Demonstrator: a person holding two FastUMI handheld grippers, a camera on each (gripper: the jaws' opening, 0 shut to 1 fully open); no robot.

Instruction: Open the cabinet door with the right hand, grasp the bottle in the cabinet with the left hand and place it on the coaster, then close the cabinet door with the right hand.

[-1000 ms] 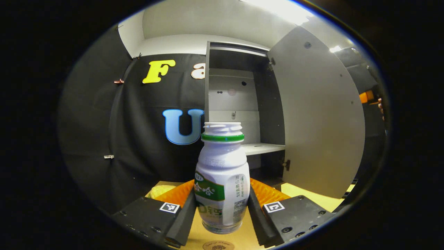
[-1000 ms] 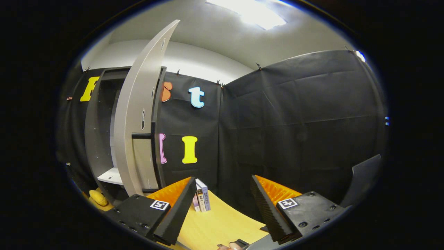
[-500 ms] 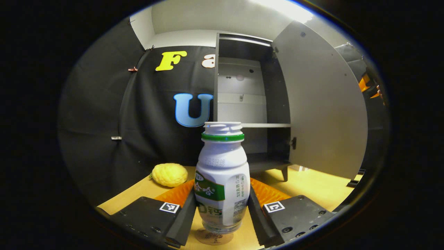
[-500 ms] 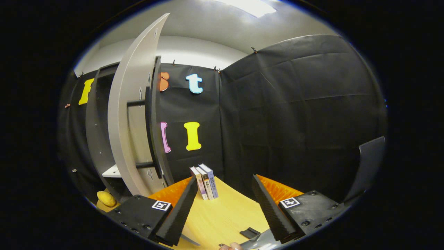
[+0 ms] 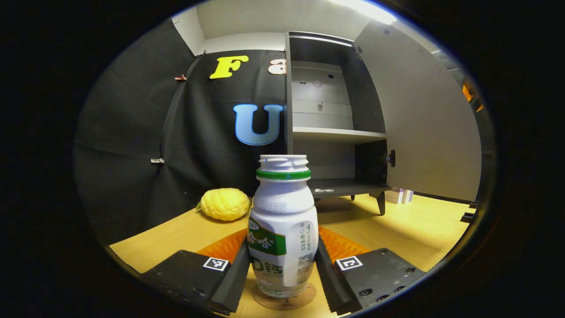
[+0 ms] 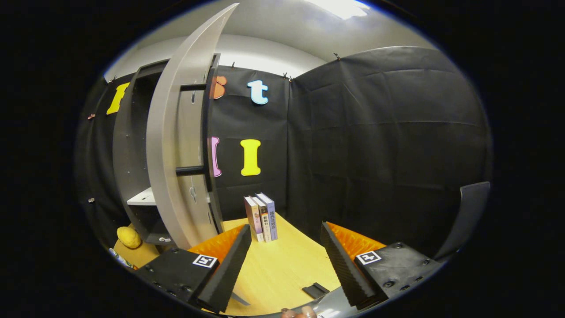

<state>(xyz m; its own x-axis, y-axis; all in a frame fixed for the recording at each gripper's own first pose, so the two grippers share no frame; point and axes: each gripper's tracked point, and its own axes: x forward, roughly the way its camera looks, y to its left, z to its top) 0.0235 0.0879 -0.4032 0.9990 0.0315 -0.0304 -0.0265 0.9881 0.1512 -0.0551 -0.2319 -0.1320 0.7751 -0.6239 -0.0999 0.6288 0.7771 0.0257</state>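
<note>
Now the left claw (image 5: 282,269), both fingers clamped on the bottle (image 5: 282,225), has come down until the bottle's base meets the coaster (image 5: 284,301) on the worktop (image 5: 415,225); release seems next. The right claw (image 6: 282,260) waits open beside the open cabinet door (image 6: 176,145). Most of the coaster is hidden.

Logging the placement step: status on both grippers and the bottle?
Left gripper shut on bottle, bottle base at the coaster. Right gripper open, holding nothing. Cabinet door open. Nothing in the way.
</note>
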